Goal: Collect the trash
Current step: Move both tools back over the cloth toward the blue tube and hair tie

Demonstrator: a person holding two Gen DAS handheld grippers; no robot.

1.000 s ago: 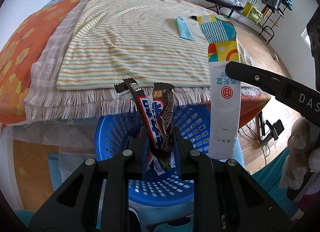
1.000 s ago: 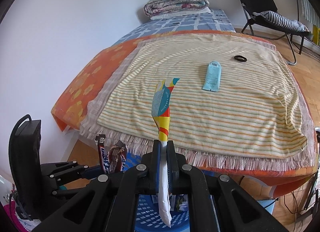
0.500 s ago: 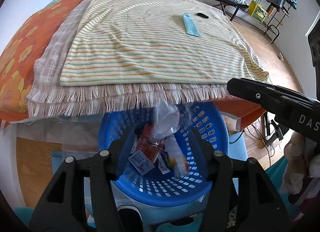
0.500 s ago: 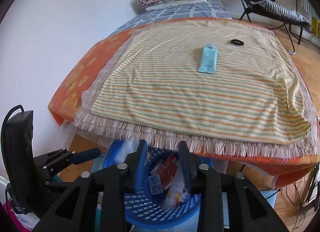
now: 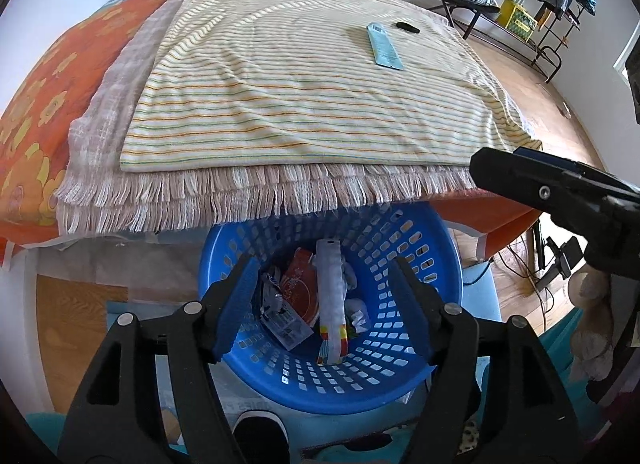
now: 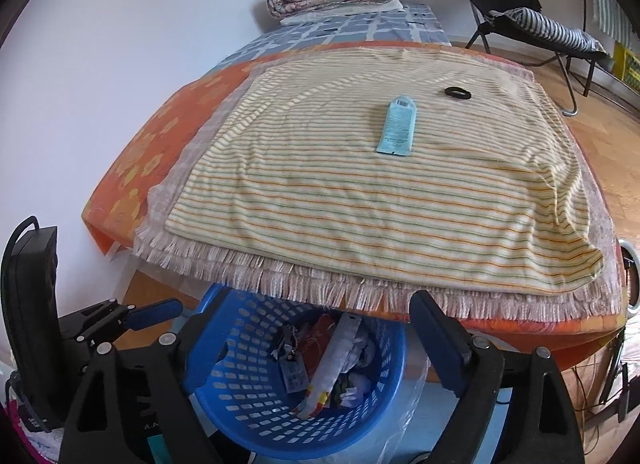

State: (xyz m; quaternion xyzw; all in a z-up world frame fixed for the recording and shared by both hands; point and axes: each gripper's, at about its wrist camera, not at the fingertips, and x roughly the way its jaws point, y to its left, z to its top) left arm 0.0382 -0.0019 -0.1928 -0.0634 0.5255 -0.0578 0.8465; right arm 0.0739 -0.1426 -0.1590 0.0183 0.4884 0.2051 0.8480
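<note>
Left gripper [image 5: 324, 296] hangs over the blue basket [image 5: 436, 240], jaws spread, nothing between them; they have just been opening. The basket sits on the floor at the bed's foot, partly under the fringed blanket [image 5: 240, 191]. Inside it lies trash: dark wrappers [image 5: 280, 312] on the left, a red wrapper [image 5: 302, 288] in the middle, a long white packet [image 5: 332, 296] just right of that, with its coloured end toward the camera, and crumpled white bits [image 5: 358, 312] beside it. Right gripper [image 6: 316, 340] also hangs above the basket [image 6: 224, 384], jaws wide apart and empty, having just been opening; one of its fingers [image 5: 532, 187] shows at the right in the left wrist view. On the striped sheet [image 6: 360, 191] further right, a light blue sachet [image 6: 398, 129] lies flat, well apart from the basket. A black ring [image 6: 458, 93] lies near it.
</note>
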